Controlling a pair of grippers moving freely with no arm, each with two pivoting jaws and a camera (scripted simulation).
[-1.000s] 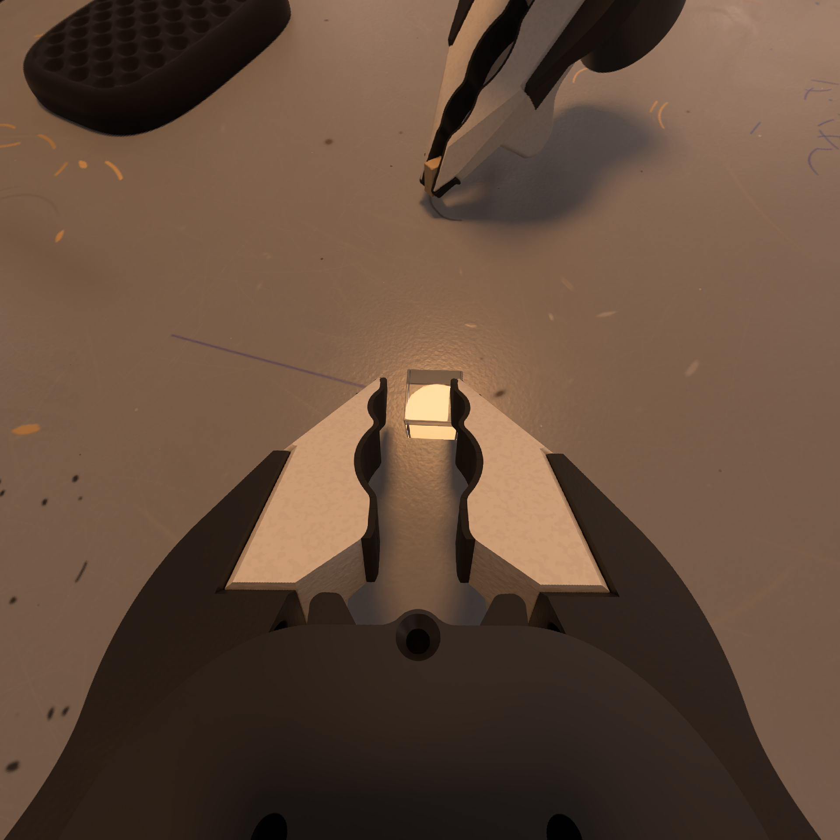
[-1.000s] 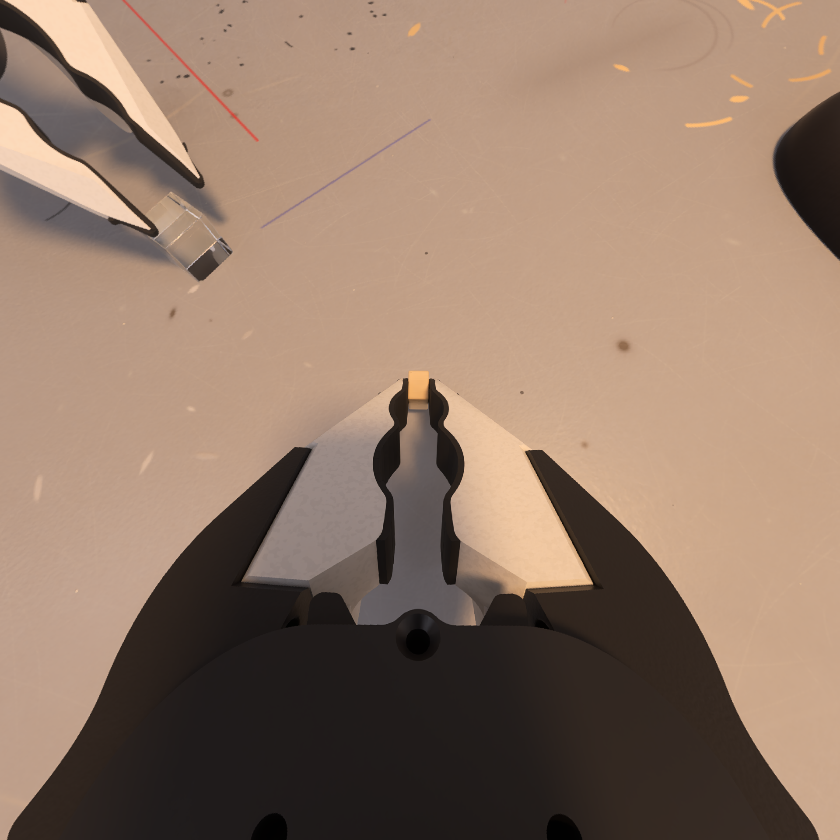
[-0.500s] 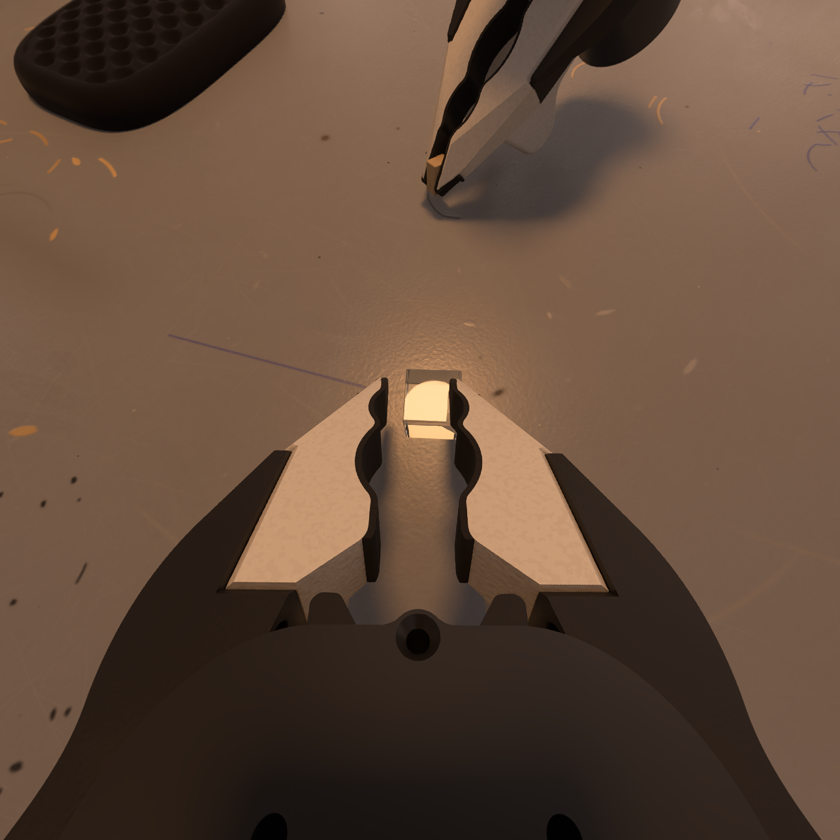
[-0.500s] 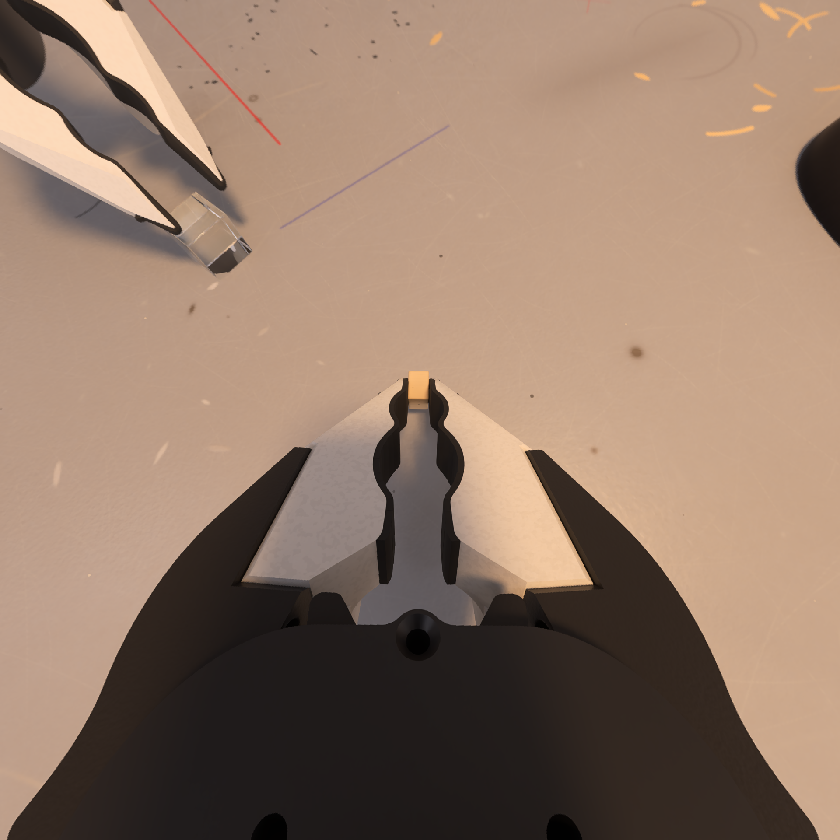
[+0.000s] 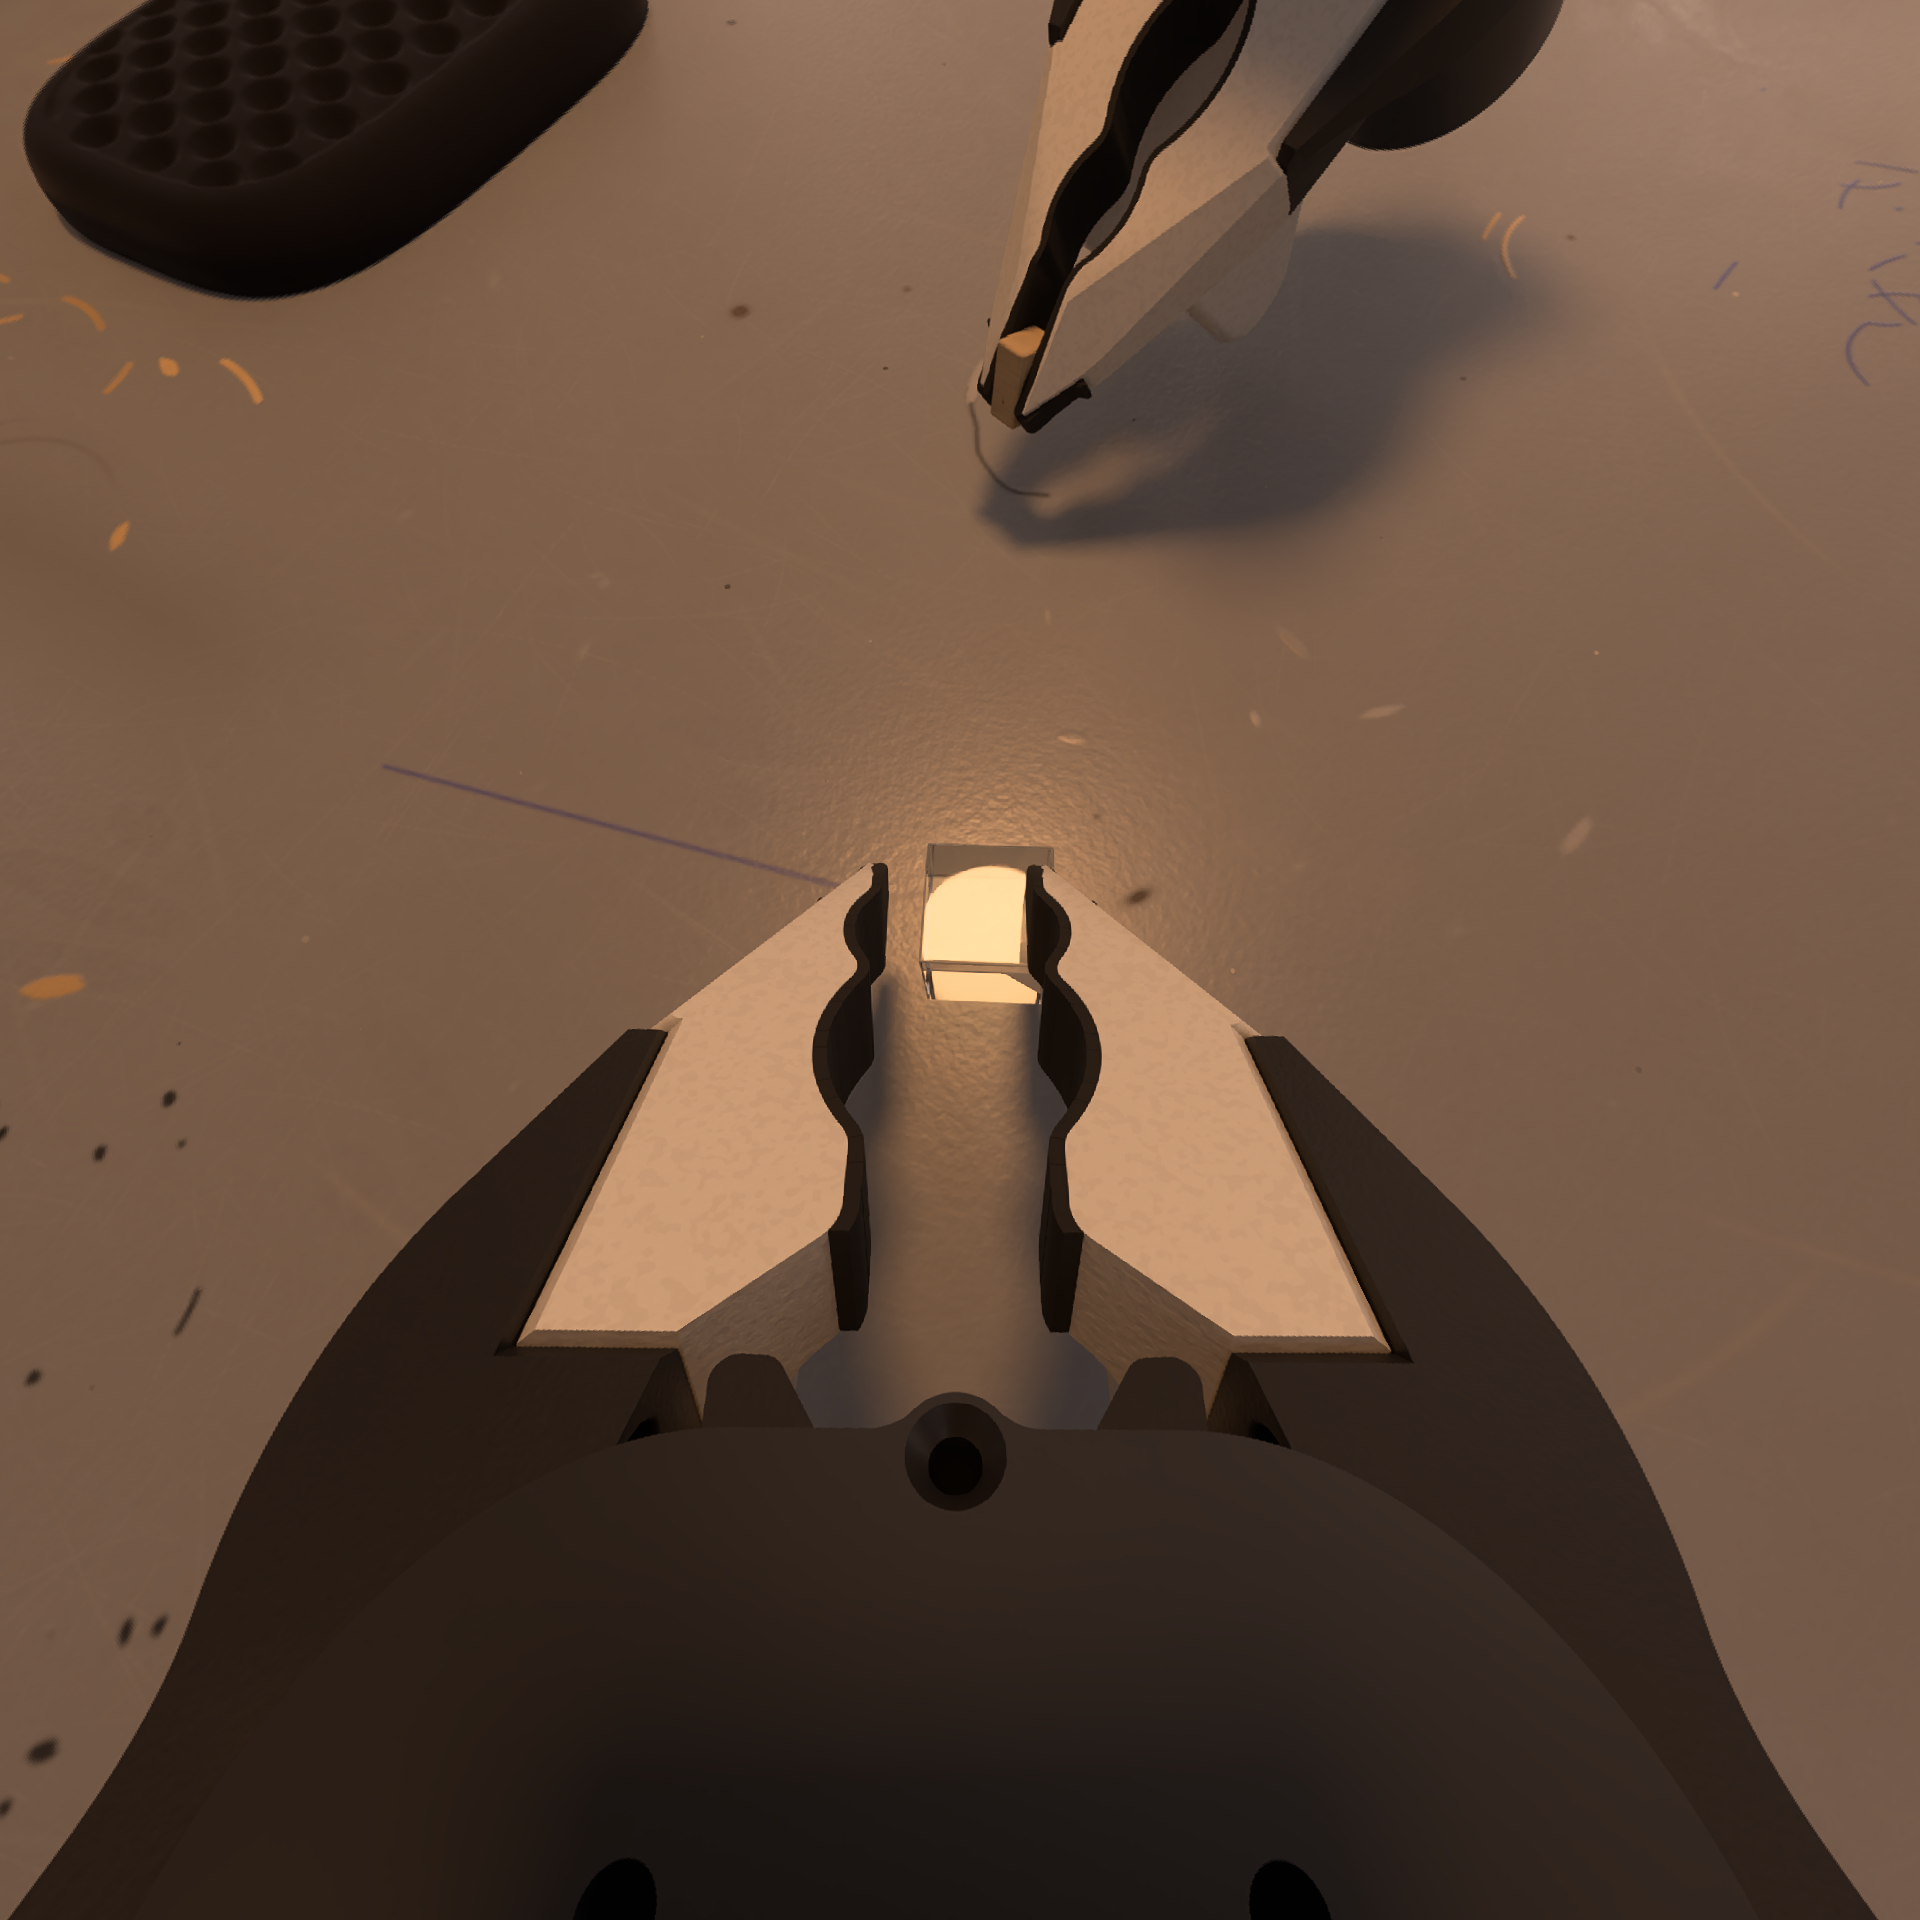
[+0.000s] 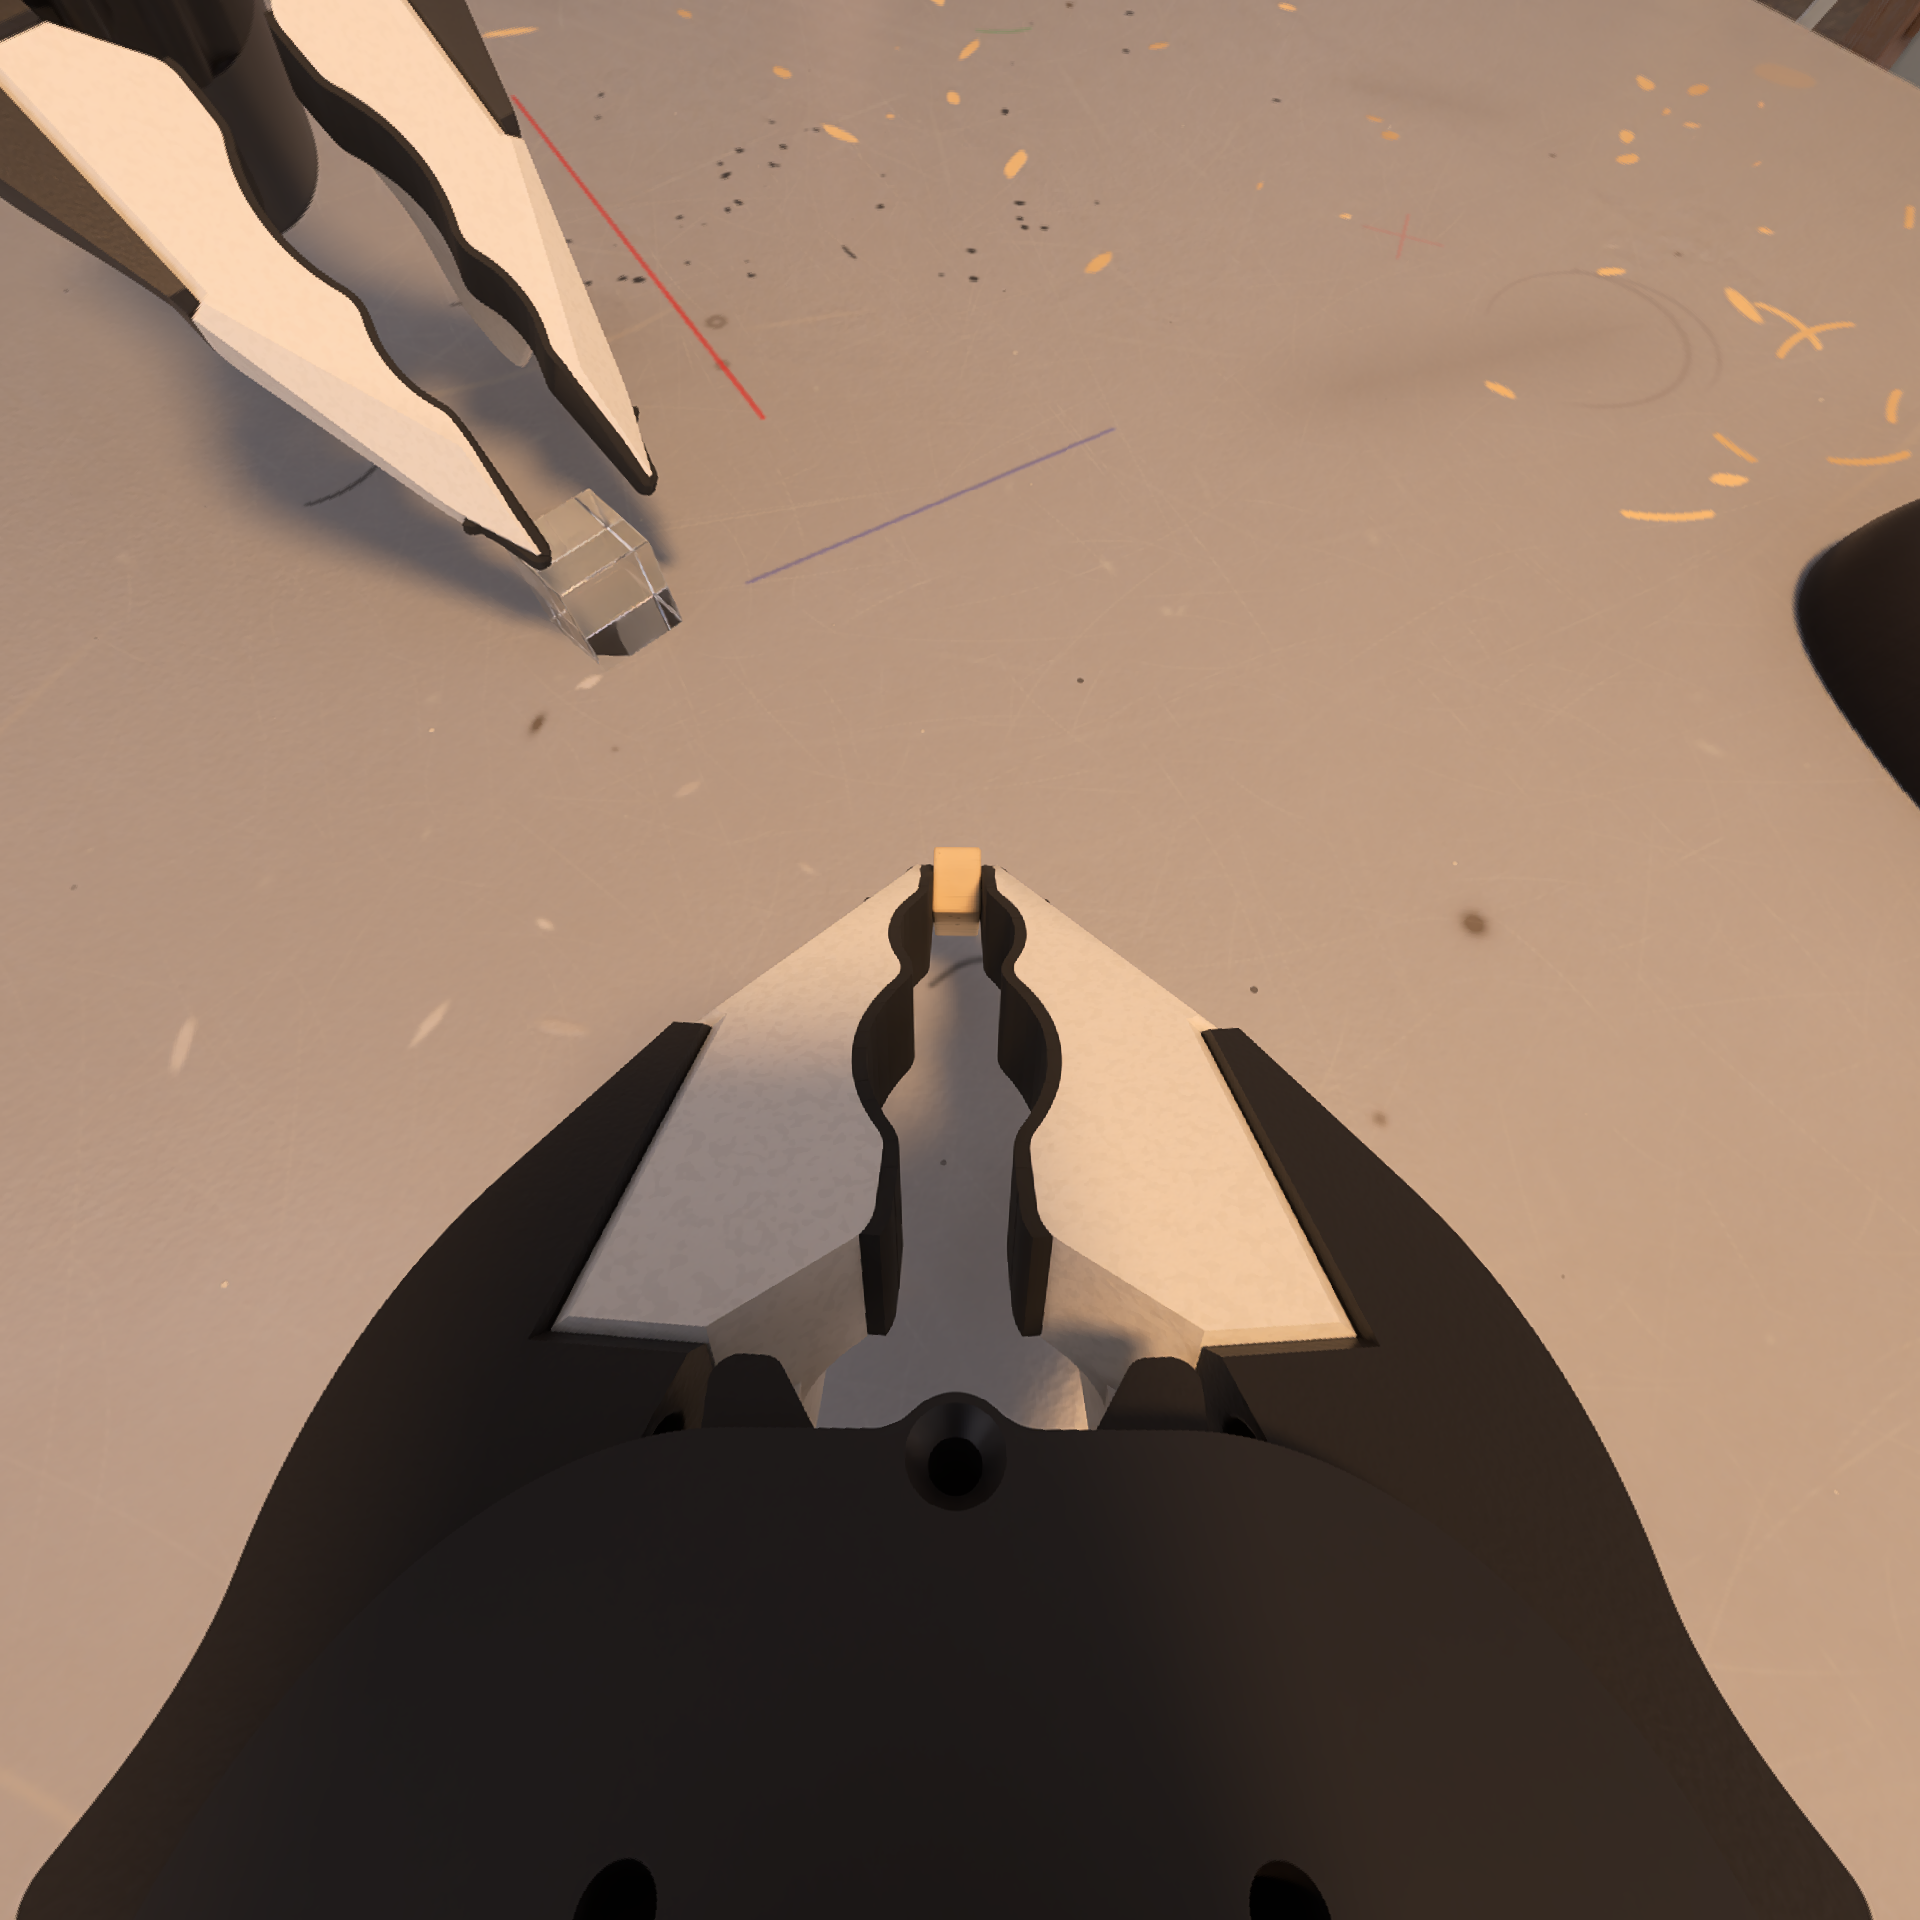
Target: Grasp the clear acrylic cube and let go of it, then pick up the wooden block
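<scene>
The clear acrylic cube rests on the table between my left gripper's fingertips. It lies against the right finger, with a gap to the left finger, so this gripper is open. The right wrist view shows the cube at the tips of the left gripper. My right gripper is shut on the small wooden block at its fingertips. In the left wrist view the right gripper holds the block above the table, its shadow lying apart below it.
A black perforated pad lies at the far left in the left wrist view, and its edge shows at the right of the right wrist view. The tan tabletop bears scratches, lines and paint flecks.
My right gripper has risen off the table with the wooden block, so its view takes in more of the table. The left gripper and the cube have stayed put.
</scene>
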